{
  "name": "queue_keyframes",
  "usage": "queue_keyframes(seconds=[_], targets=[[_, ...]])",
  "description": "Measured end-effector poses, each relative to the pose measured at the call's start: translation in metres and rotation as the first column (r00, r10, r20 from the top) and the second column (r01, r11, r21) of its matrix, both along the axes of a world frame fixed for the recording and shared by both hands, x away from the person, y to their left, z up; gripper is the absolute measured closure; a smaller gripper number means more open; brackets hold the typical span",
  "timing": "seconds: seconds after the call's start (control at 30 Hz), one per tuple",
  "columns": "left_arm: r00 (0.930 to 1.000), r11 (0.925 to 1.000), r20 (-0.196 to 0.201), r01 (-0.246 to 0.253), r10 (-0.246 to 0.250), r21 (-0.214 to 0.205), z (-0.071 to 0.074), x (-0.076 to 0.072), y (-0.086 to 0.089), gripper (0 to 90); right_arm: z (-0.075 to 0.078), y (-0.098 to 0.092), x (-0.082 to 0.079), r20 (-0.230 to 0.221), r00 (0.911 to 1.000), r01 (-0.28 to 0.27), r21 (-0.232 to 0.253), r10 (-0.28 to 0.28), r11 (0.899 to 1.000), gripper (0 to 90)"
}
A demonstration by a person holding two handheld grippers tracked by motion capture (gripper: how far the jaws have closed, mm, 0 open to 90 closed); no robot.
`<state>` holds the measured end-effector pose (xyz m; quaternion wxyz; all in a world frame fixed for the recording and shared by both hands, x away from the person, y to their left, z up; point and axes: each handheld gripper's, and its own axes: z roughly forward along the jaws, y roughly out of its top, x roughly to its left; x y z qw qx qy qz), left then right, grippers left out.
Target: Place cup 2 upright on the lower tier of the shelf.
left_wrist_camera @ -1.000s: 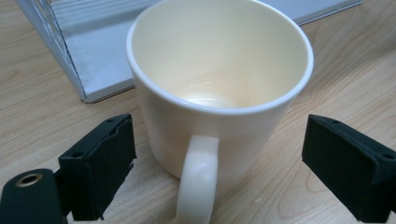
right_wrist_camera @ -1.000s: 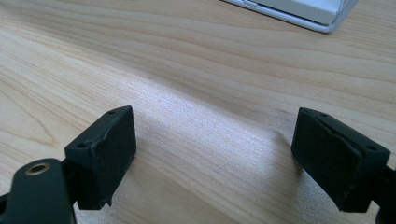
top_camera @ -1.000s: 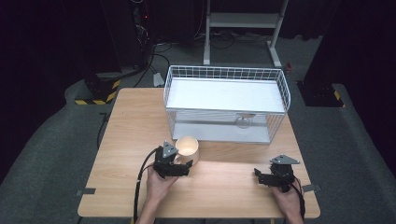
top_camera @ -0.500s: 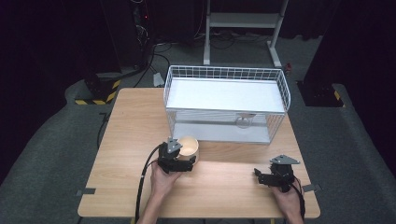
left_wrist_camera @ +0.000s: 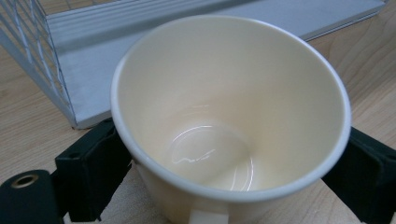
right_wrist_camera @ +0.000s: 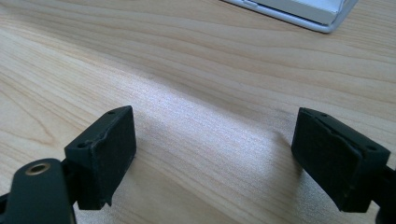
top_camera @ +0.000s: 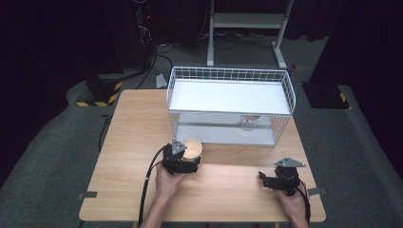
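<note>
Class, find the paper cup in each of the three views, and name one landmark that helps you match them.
High view: paper cup left of centre, at the left tongs.
Left gripper view: cup central, between the jaws.
Right gripper view: not in it.
Shared landmark: white wire basket.

High overview; two close finger-level views, sharing table.

A cream paper cup sits in the left claw near the light wooden counter's front edge, just before a white wire basket.
</note>
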<state>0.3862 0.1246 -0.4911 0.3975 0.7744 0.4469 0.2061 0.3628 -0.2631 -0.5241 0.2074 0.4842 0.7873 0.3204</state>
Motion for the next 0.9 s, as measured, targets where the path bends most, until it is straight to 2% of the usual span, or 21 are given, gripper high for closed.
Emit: queue_keyframes(seconds=[0.37, 0.9], targets=[[0.9998, 0.9993, 0.017, -0.008, 0.007, 0.035, -0.0012, 0.0040, -0.0058, 8.6, 0.0000, -0.0003, -0.0004, 0.001, 1.0000, 0.002, -0.001, -0.002, 1.000, 14.2], [0.9994, 0.9990, 0.030, -0.017, 0.016, 0.041, -0.0022, 0.0036, -0.0078, 9.4, -0.0001, -0.0007, -0.0007, 0.002, 1.0000, 0.002, -0.003, -0.002, 1.000, 14.2]])
